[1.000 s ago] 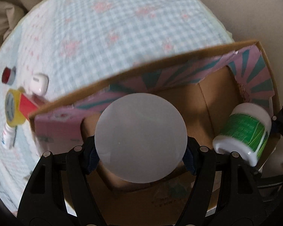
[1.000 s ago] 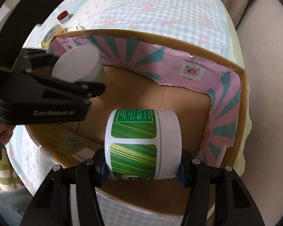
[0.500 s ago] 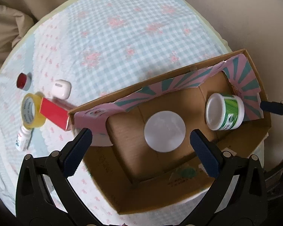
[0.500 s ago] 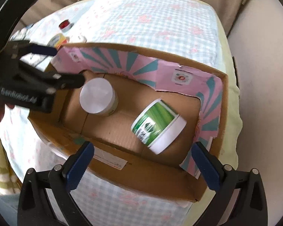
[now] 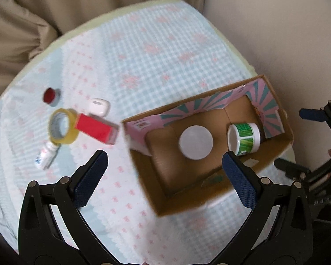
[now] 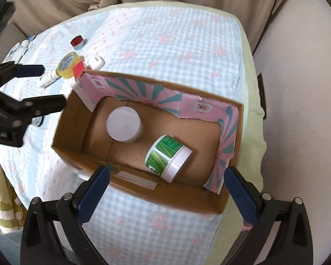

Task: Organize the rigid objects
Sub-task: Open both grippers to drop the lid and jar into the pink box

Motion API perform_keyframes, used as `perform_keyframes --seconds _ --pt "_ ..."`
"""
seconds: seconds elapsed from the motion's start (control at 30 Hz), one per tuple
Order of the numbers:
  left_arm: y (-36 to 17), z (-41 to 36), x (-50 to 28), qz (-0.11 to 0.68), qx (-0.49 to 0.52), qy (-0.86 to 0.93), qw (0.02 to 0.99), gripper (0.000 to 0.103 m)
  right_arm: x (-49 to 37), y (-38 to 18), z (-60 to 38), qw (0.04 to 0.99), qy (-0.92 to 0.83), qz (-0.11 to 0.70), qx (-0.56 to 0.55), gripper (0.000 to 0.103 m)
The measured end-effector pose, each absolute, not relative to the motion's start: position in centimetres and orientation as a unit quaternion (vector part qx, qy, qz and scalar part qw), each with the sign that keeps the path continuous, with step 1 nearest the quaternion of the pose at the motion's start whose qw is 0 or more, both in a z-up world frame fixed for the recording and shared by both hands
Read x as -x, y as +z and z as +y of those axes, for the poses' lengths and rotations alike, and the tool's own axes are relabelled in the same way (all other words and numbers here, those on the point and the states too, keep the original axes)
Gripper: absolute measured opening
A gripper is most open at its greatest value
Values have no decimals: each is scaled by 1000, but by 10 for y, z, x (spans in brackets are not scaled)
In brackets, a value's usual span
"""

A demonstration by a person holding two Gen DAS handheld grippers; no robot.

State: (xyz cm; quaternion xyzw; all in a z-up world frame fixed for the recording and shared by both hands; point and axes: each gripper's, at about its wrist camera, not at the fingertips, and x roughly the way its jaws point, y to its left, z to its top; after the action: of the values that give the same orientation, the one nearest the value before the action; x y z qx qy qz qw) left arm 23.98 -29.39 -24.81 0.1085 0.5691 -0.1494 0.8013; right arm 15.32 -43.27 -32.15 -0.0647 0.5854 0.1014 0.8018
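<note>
An open cardboard box (image 5: 211,176) (image 6: 77,154) with pink and teal flaps sits on the checked cloth. Inside it a white round jar (image 5: 196,142) (image 6: 124,124) stands upright and a green-labelled white jar (image 5: 243,139) (image 6: 168,158) lies on its side. My left gripper (image 5: 163,176) is open and empty, above the box's near left edge. My right gripper (image 6: 164,194) is open and empty, above the box's near wall. Left of the box lie a red box (image 5: 96,128), a yellow tape roll (image 5: 63,129), a white earbud case (image 5: 98,106), a small red cap (image 5: 50,96) and a small white bottle (image 5: 45,155).
The table (image 6: 165,39) is round, covered with a blue checked cloth, with beige cushions (image 5: 33,22) behind it. The box stands at the table's right edge. The right gripper shows at the right of the left wrist view (image 5: 315,145).
Both grippers opened and let go of their jars into the box, then pulled up and back. The left gripper has drifted left, bringing the loose items into closer view.
</note>
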Motion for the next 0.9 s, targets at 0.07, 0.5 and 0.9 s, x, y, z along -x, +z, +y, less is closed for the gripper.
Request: perform_keyframes --seconds 0.07,0.5,0.9 --pt "-232 -279 -231 560 -101 -147 809 103 -150 -306 -424 808 100 577 67 103" --pt "-153 -93 -167 499 -45 -95 860 103 -127 -212 -295 857 86 505 58 103" --pt "-141 48 -175 479 -65 -144 864 103 -121 -193 -167 868 65 493 0 103"
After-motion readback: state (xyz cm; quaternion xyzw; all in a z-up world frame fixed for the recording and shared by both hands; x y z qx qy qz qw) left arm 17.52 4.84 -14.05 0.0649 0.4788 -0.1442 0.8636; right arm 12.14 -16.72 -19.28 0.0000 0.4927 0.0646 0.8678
